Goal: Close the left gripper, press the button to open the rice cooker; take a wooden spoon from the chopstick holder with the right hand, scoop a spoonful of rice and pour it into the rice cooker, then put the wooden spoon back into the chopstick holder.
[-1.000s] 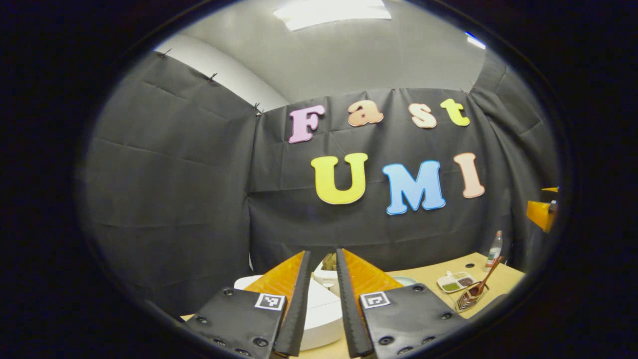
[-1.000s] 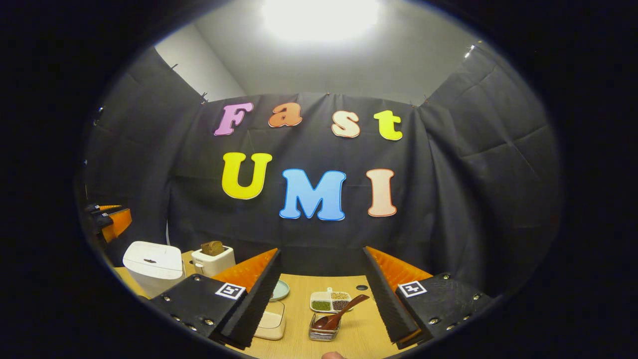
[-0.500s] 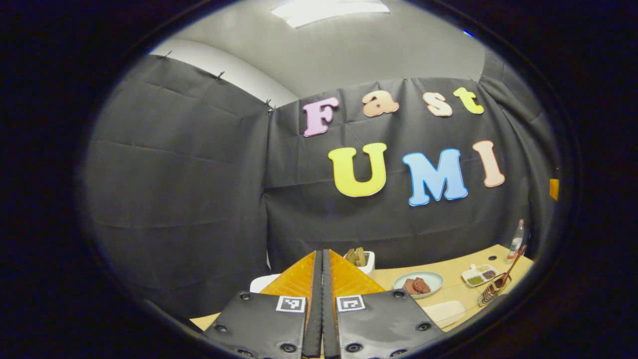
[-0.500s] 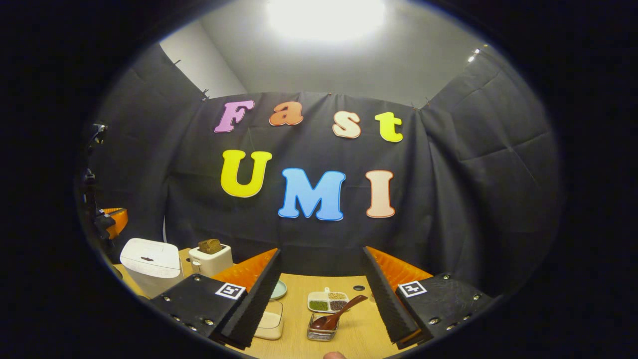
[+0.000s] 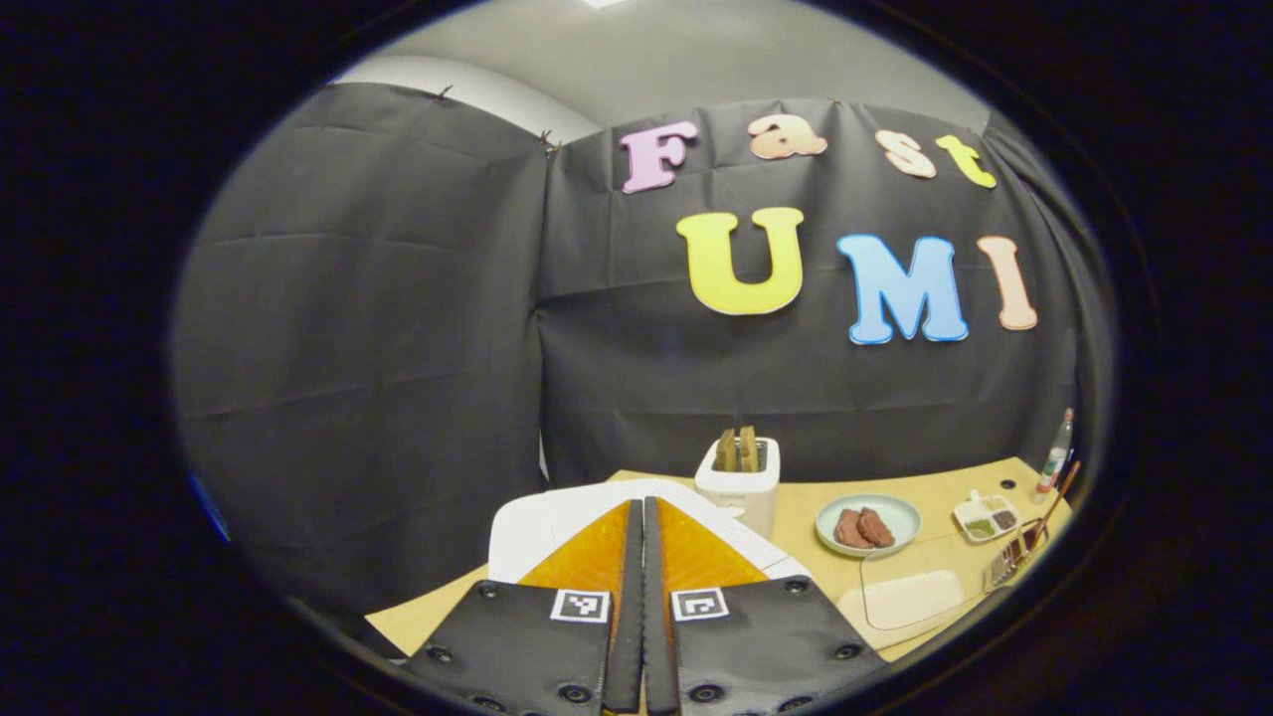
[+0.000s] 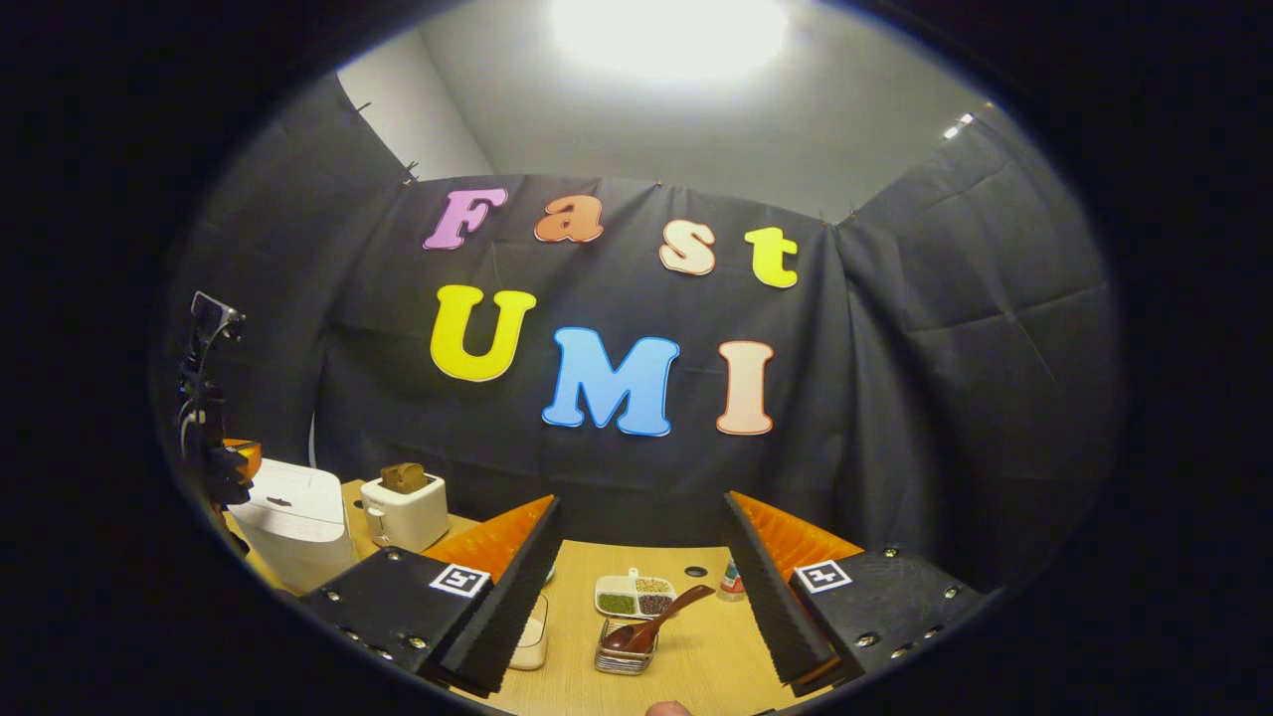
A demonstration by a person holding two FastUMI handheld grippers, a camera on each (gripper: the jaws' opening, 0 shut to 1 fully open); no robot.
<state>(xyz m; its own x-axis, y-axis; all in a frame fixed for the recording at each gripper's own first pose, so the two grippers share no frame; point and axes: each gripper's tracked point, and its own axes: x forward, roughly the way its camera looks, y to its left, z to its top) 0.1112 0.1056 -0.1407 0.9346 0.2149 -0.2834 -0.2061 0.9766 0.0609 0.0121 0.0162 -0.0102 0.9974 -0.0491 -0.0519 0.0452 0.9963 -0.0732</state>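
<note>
- a light wooden table (image 6: 696,656) stands against the black cloth wall of the booth.
- a white rice cooker (image 6: 293,517) sits at the table's left end in the right gripper view, its lid down; in the left gripper view its white top (image 5: 537,517) lies right behind the fingers.
- the left gripper (image 5: 642,577) has its two fingers pressed together with nothing between them, pointing over the cooker's lid.
- the right gripper (image 6: 641,587) has its fingers spread wide apart and holds nothing; it hangs above the table.
- a white toaster (image 6: 403,509) with bread in its slots stands just beside the cooker.
- a clear container (image 5: 910,597) lies on the table near a pale plate (image 5: 867,524) holding brown pieces.
- a small divided dish (image 6: 634,597) holds green and brown grains.
- a wire chopstick holder (image 6: 624,651) sits between the right gripper's fingers in its view, just in front of the dish.
- a dark wooden spoon (image 6: 661,622) leans in the holder, handle tilted up to the right.
</note>
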